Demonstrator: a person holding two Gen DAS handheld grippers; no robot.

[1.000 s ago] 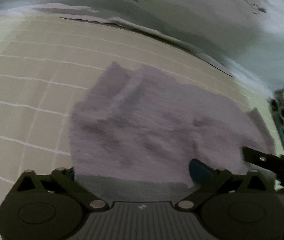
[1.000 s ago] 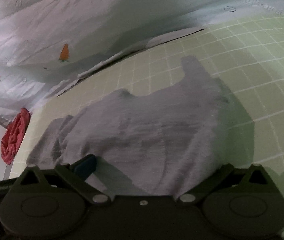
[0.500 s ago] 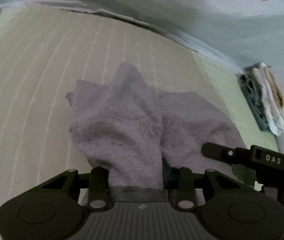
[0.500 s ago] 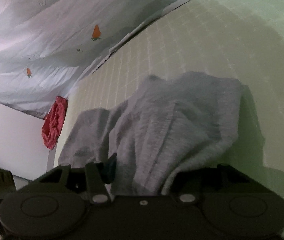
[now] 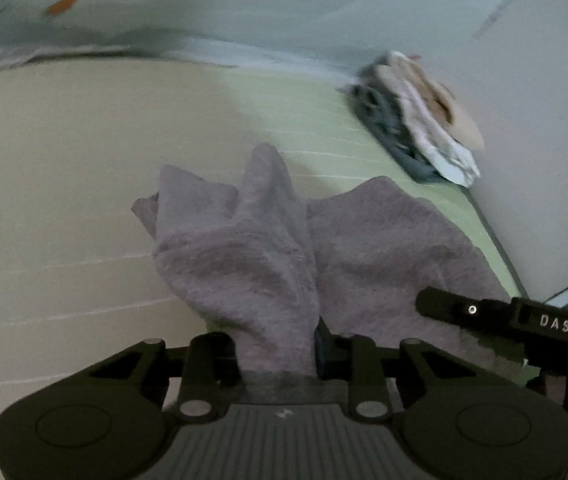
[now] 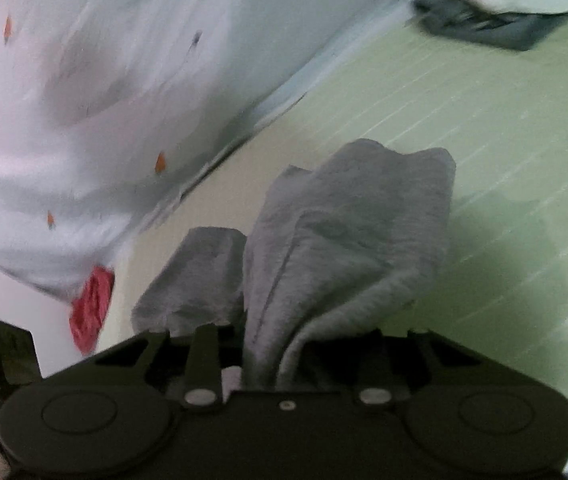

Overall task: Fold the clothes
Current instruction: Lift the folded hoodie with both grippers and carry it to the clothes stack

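A grey garment (image 5: 244, 248) hangs bunched from my left gripper (image 5: 276, 346), whose jaws are closing with a gathered edge of the cloth pinched between them. The rest of it drapes onto the green gridded mat (image 5: 44, 200). In the right wrist view the same grey garment (image 6: 344, 240) rises in a fold from my right gripper (image 6: 272, 354), jaws also closing, cloth pressed between them. The right gripper's finger (image 5: 484, 312) shows at the lower right of the left view. The left gripper's body (image 6: 0, 356) shows at the lower left of the right view.
A stack of folded clothes (image 5: 416, 120) lies at the mat's far right edge, also the stack (image 6: 496, 4) at the top right. A red cloth (image 6: 92, 308) sits off the mat's left end. A pale carrot-print sheet (image 6: 84, 80) borders the mat behind.
Both grippers went from wide open over the flat garment to closed on its near edge. They lifted it into a bunched fold and swung toward the folded stack.
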